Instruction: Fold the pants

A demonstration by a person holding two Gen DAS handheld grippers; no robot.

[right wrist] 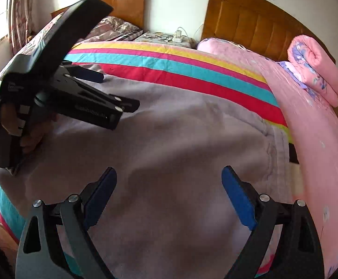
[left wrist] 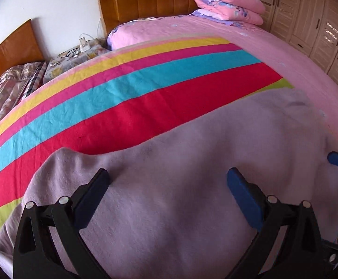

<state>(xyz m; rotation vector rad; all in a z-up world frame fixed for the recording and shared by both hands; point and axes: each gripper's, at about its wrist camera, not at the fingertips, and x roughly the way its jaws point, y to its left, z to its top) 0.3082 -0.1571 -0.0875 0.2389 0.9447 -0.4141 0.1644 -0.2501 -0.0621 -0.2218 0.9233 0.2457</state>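
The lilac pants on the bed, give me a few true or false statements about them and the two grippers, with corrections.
1. The pants lie spread on a striped sheet. True.
2. The right gripper is clamped on the fabric. False: its jaws stand open above the pants, with nothing between them.
3. The left gripper is open. True.
4. A rolled pink quilt sits at the head of the bed. True.
5. The pants hang off a chair. False: they lie on the bed.
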